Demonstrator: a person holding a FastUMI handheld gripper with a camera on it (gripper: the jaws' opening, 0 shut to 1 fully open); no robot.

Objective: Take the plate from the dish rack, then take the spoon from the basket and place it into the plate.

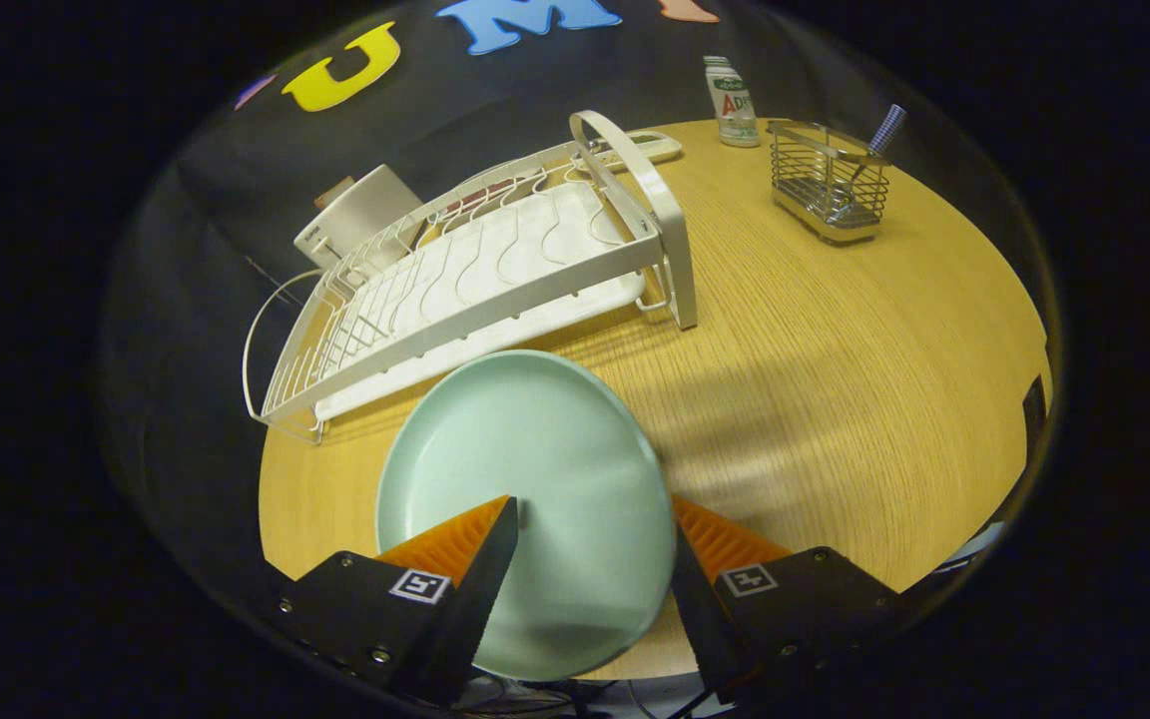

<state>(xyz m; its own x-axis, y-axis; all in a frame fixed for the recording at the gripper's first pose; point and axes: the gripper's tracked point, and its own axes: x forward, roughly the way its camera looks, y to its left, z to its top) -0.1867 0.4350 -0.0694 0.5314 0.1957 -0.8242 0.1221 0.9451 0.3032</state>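
On the round wooden table (835, 359), your gripper (595, 559) sits low and close, and its two fingers are spread wide apart. Between them lies the plate (525, 479). It is pale green, smooth and round, with a low raised rim. The right finger (700, 589) is at the plate's edge, and the left finger (480, 579) reaches over the plate's flat middle. I cannot tell if either one is pressing on it, so your gripper is not clamped on the plate.

Just beyond the plate stands the dish rack (475, 290). It is white, made of thin bent wires over a flat tray, with a curved handle at the far end. Its slots hold no dishes.

Far across the table, well apart from the rack, sits the basket (830, 185). It is a small box of shiny metal wires (you can see right through it). The spoon (886, 130) stands in it, leaning, with its ridged handle poking out of the top.

Near the basket stands a small bottle (732, 100), white with a label. The table top is yellow-brown with fine wood lines.
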